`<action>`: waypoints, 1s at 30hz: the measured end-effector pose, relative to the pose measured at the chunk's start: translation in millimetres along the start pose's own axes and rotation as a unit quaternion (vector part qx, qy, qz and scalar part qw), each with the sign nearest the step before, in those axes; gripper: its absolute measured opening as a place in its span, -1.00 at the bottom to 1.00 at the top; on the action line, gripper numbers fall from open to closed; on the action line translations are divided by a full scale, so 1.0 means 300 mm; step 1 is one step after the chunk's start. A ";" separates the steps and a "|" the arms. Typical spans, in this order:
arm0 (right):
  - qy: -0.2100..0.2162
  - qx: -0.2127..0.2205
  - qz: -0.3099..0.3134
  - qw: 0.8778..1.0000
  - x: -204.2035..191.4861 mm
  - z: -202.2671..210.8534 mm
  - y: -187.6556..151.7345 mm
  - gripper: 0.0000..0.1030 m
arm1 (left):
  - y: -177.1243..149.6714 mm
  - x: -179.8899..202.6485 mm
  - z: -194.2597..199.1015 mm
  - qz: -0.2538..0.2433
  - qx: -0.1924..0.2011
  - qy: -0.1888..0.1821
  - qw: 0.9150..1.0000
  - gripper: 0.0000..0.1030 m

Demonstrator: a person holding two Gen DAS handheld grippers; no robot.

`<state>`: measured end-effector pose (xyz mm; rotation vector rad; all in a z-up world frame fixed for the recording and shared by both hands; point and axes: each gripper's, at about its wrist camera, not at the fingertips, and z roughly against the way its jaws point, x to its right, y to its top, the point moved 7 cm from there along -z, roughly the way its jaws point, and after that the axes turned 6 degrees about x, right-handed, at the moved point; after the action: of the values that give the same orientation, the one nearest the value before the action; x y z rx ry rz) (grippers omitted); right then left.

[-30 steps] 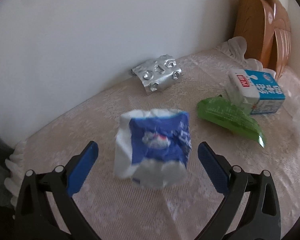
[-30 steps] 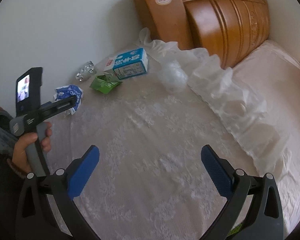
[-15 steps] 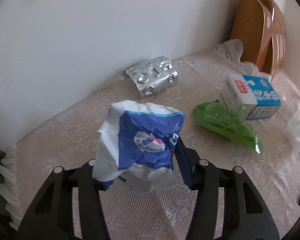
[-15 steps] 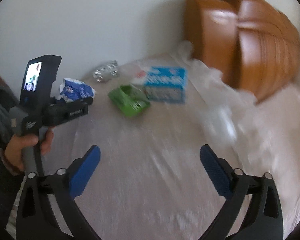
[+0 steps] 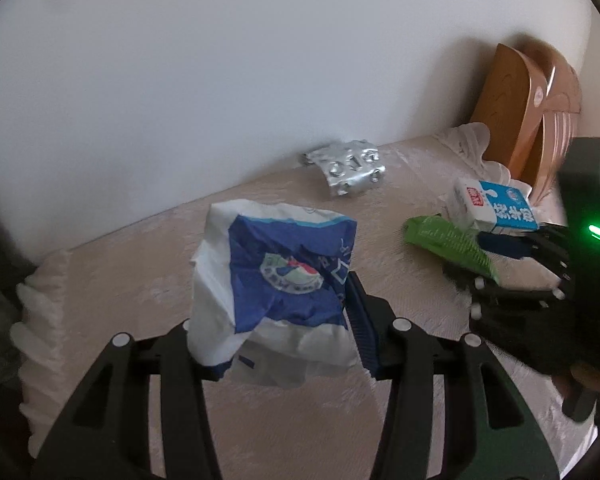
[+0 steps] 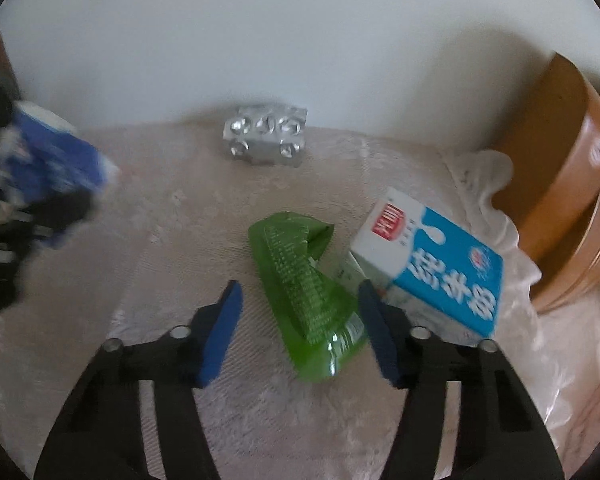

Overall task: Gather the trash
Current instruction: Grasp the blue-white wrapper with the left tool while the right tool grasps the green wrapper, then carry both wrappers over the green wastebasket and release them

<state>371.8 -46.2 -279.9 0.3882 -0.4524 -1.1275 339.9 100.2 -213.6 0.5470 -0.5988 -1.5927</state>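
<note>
Left gripper gripped the crumpled blue-and-white wrapper.
Right gripper was closing around the light, crushable green wrapper; mid-body suited gripping.

Both cameras sit on handheld tongs and look steeply down over the bed toward its wall-side edge, with the white wall filling the upper part of each. The left wrist view is close above the bed's left part; the right wrist view is close over the middle. Both share the silver blister pack, green wrapper, milk carton and wooden headboard
</note>
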 end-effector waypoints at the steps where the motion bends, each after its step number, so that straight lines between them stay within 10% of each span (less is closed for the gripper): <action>1: -0.002 0.000 -0.001 1.000 -0.003 -0.005 0.004 -0.33 | -0.005 -0.004 0.005 0.001 0.000 0.001 1.000 -0.08; 16: 0.073 0.041 -0.131 0.988 -0.022 0.232 -0.057 -0.43 | -0.102 0.007 0.194 0.014 0.005 -0.023 1.000 -0.09; 30: 0.009 0.092 -0.284 0.954 0.025 0.812 -0.535 -0.43 | -0.297 0.379 0.557 -0.095 0.024 -0.156 0.983 -0.09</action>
<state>121.9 -130.9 -155.4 0.7225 -0.4422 -1.6431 151.9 4.7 -147.6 0.4011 -0.8419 -1.8671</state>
